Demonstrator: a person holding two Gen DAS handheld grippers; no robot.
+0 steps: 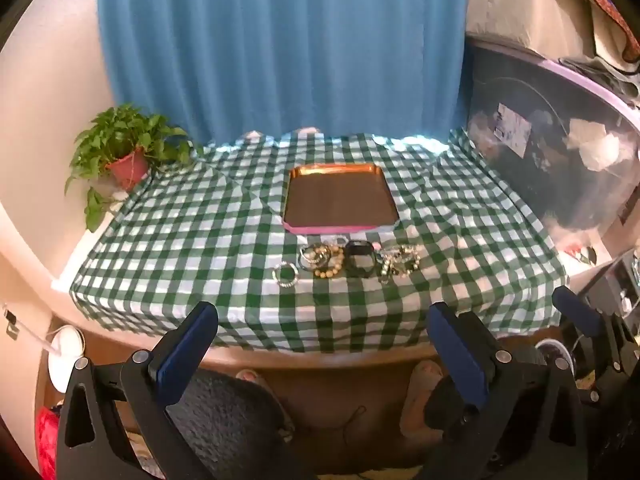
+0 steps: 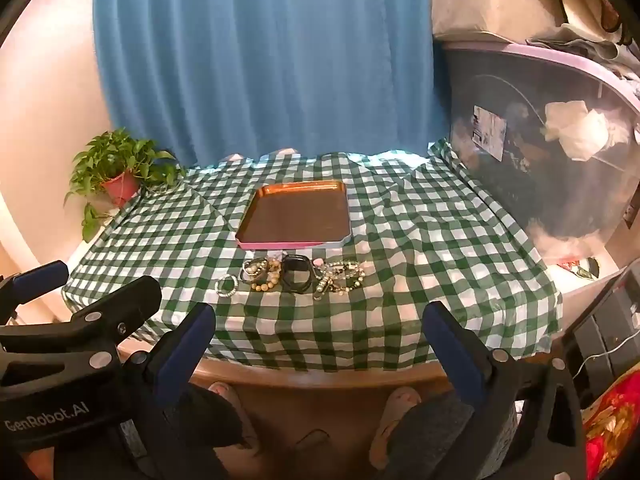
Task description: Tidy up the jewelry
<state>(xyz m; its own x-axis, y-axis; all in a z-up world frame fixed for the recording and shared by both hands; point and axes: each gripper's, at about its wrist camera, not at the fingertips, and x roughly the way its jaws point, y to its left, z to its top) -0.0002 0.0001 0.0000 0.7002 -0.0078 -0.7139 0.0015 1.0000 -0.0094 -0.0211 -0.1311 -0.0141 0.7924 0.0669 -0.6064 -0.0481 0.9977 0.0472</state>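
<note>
A pile of jewelry lies on the green-checked tablecloth, just in front of an empty copper tray with a pink rim. It holds beaded bracelets, a black band and a small beaded ring at the left end. The same pile and tray show in the right wrist view. My left gripper is open and empty, held in front of the table's near edge. My right gripper is open and empty too, beside the left one.
A potted green plant stands at the table's far left corner. A blue curtain hangs behind the table. A large clear storage bin stands at the right. The person's feet show under the table edge.
</note>
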